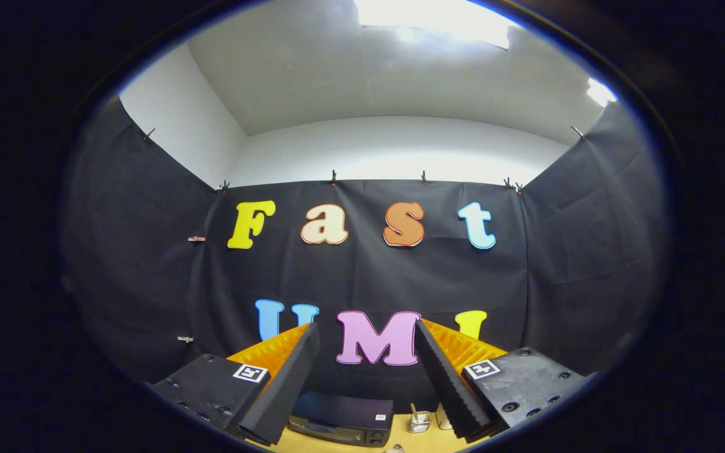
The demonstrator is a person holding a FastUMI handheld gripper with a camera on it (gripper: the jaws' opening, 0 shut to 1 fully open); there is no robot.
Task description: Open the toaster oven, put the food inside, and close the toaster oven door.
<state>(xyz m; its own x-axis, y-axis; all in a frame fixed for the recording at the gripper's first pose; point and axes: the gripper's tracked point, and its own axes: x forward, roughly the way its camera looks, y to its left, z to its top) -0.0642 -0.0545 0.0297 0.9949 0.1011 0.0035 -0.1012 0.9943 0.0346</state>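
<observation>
Currently the gripper (365, 377) is raised and tilted upward, looking mostly at the black cloth booth wall (369, 277), with the white wall and ceiling above it. Jaws stand wide open with a broad gap between them; nothing is held and nothing lies between the ribbed fingers (287, 384).

Low down, below and beyond the fingertips, sits the dark, boxy toaster oven with a flat black top (343, 418). It rests on the yellowish wooden bench (413, 440), placed slightly toward the left finger. Only its top and the upper strip of its front face are visible; whether the door is open or shut cannot be told from this angle.

Just right of the oven, near the right finger, stands a small clear glass-like container with something upright in it (418, 420); too small to identify further. A second pale object beside it is partly hidden by the right finger.

A bright ceiling light (432, 19) glares overhead.
</observation>
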